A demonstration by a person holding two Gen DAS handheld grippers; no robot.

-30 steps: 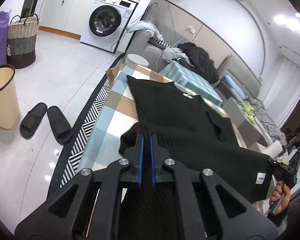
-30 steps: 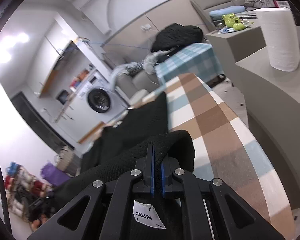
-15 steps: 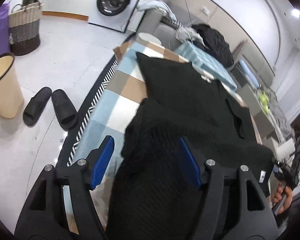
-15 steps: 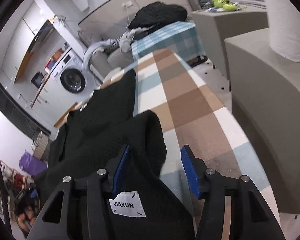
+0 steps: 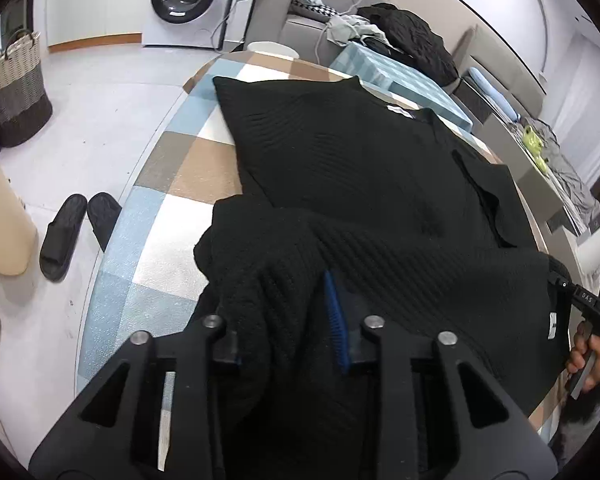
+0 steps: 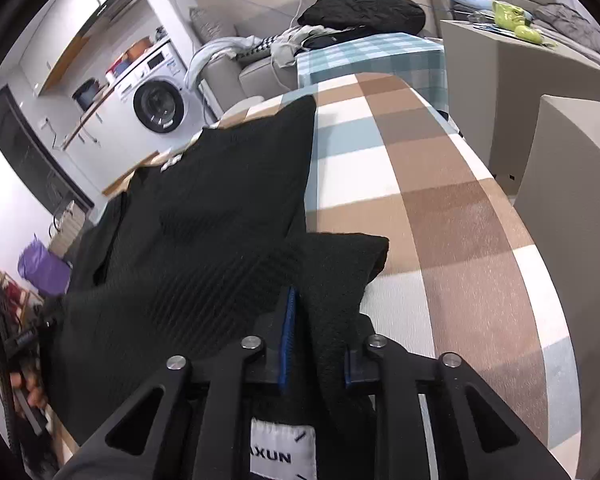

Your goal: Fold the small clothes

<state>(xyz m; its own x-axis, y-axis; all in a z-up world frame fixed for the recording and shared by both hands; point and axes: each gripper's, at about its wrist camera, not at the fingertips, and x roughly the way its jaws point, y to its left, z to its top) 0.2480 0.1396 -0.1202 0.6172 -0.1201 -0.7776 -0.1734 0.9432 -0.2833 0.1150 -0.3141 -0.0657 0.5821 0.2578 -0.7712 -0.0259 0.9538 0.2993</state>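
Observation:
A black knit sweater lies flat on the checked table cloth, with its near part folded up over its body. In the left wrist view my left gripper is closing, a bunched fold of sweater between its jaws and draped over the left finger. The pads do not visibly press. In the right wrist view my right gripper is closing too, with a fold of the sweater between its blue pads. A white label shows just below.
The checked table runs away to the right. On the floor at left are black slippers, a beige bin and a woven basket. A washing machine, a sofa with dark clothes and grey cabinets surround it.
Both grippers were shut on the sweater's hem, then opened wide. They have sunk forward over the garment, and their jaws now stand narrower around bunched fabric.

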